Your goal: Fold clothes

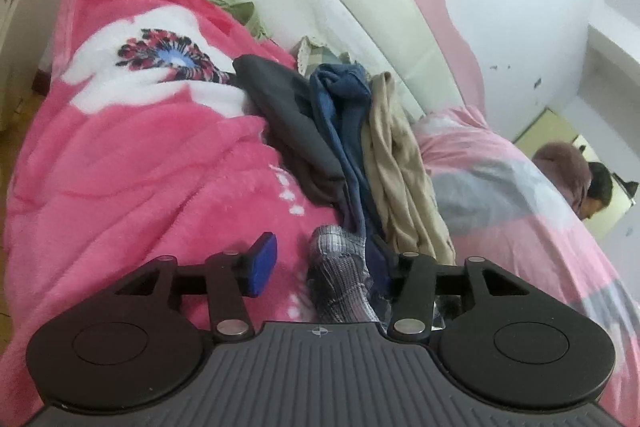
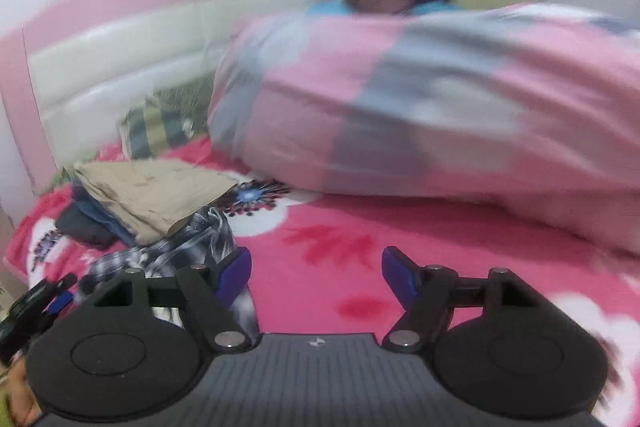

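The left gripper [image 1: 320, 267] stood spread, a plaid shirt [image 1: 340, 283] bunched between its fingers, not pinched. The shirt's length ran toward 12 o'clock, meeting a pile of clothes [image 1: 344, 143]. The right gripper [image 2: 316, 275], also spread and empty, had the shirt at its 10 o'clock, so the left was nearer.

pink-white headboard [image 1: 360, 39], scuffed white wall [image 1: 520, 7]
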The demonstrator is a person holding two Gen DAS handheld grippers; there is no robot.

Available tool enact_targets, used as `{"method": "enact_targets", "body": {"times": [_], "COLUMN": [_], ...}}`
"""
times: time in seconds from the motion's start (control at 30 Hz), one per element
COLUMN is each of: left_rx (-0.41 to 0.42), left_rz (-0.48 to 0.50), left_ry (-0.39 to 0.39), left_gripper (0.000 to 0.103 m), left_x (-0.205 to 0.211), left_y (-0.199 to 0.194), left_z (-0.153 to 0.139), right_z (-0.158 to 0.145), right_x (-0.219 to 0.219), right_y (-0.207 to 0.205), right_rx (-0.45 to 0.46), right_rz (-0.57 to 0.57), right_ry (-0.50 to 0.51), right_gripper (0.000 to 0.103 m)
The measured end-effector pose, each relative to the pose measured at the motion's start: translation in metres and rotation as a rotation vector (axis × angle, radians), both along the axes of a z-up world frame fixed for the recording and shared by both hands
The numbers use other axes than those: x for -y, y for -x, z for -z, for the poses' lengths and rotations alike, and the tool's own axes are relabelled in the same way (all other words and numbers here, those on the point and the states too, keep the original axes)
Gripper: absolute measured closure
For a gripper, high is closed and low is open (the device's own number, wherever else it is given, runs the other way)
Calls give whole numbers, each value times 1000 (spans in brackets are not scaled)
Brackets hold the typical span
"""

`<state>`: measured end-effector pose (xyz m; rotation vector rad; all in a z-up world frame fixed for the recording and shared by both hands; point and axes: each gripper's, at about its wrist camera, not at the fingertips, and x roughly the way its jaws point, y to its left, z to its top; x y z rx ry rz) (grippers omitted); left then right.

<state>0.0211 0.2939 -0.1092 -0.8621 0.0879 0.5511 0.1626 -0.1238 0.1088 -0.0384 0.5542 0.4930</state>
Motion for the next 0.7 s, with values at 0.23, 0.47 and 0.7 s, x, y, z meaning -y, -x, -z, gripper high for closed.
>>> {"method": "enact_targets", "body": {"times": [0.23,0.47,0.7], "left_rx": [-5,-130,-164], "left_rz": [375,494,453], "left_ry": [-121,-189,-84], "left_gripper": [55,55,60], "left_x": [60,88,64], "left_y": [-33,-104,-104], "left_z": [-46,-35,-1], "right_z": [27,68,103], "right_x": [58,1,-67], "right_y": [114,100,62], "right_rx": [46,47,37], "right_rz": [115,-14,-169], "right_ry": [91,141,155], "right_gripper": [30,44,49]}}
